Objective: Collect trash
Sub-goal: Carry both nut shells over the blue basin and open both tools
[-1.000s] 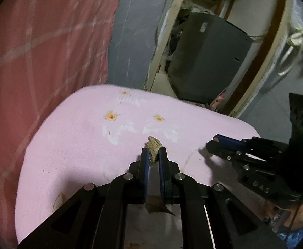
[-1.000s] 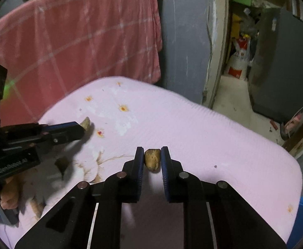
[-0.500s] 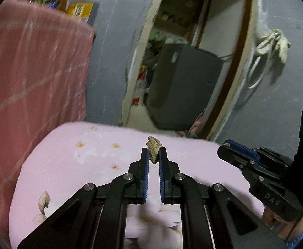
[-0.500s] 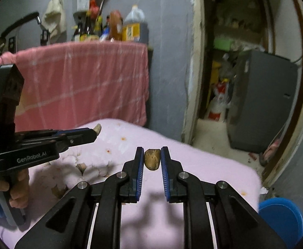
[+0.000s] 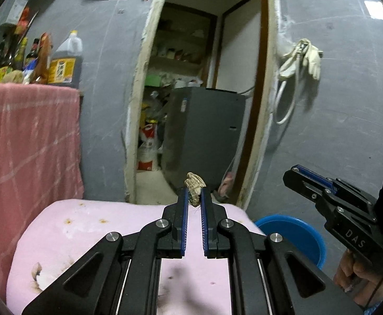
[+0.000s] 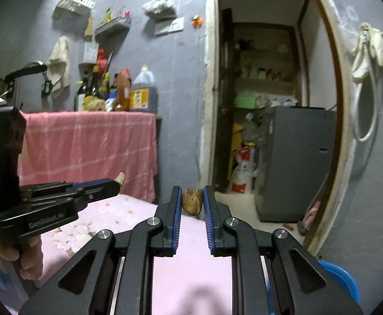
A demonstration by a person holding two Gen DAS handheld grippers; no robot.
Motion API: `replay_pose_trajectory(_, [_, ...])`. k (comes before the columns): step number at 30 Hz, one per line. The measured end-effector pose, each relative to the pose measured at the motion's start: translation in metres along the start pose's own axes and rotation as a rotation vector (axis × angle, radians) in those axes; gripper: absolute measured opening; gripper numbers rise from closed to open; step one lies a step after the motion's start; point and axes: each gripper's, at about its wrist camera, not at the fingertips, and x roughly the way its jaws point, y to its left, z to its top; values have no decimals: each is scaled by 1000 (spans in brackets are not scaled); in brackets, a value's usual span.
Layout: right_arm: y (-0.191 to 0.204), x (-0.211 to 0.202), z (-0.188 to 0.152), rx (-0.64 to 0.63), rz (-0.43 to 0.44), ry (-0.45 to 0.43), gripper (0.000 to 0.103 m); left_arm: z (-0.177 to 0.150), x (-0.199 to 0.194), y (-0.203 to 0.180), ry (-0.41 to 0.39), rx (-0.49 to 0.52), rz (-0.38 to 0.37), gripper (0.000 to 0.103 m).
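Trash here is two small scraps, one in each hand-held gripper. The left hand-held gripper (image 5: 194, 199) is clenched on a wrinkled, beige, shell-like husk scrap (image 5: 194, 187), pinched at its lower half between the blue-lined fingers, with its ridged top poking out beyond the tips. The right hand-held gripper (image 6: 190, 200) grasps a rounded, tan, mottled nut-like scrap (image 6: 192, 201) squarely across its middle, a finger pressing on each side.

Both pieces look light and dry. The husk scrap seems thin and brittle, so I judge a hard squeeze could crack it; the grip low on its body looks adequate, though a hold nearer its thick middle would be safer. The rounded scrap appears stiffer and smoother, likely to slip or roll out if the fingers ease off, so the hold across its widest part suits it.

Both hand-held grippers hang above the near pink padded worktop cover (image 5: 86, 231), which is printed with flowers. To the right, low beside the cover, sits a round blue plastic basin (image 5: 296, 233), probably the place for the scraps. On the left hangs a pink checked cloth (image 5: 28, 144), with a dark jug of sauce (image 5: 65, 63) and bottles above it. Far beyond, an open doorway shows a grey cabinet (image 5: 204, 134).
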Motion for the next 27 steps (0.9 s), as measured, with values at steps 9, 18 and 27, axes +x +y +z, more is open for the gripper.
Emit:
replay_pose_trajectory(9, [-21,-37,-6,15,-132,-69,14,3,3,-32,-27,39,-53,7])
replay_pose_trajectory(18, [-40,-64,-14,43,-245,-101,14,0,9,-64,-30,60,-110,7])
replay_pose_trajectory(27, [-79,-83,-36,118,-345,-93,14,-9,27,-106,6,64,-178,7])
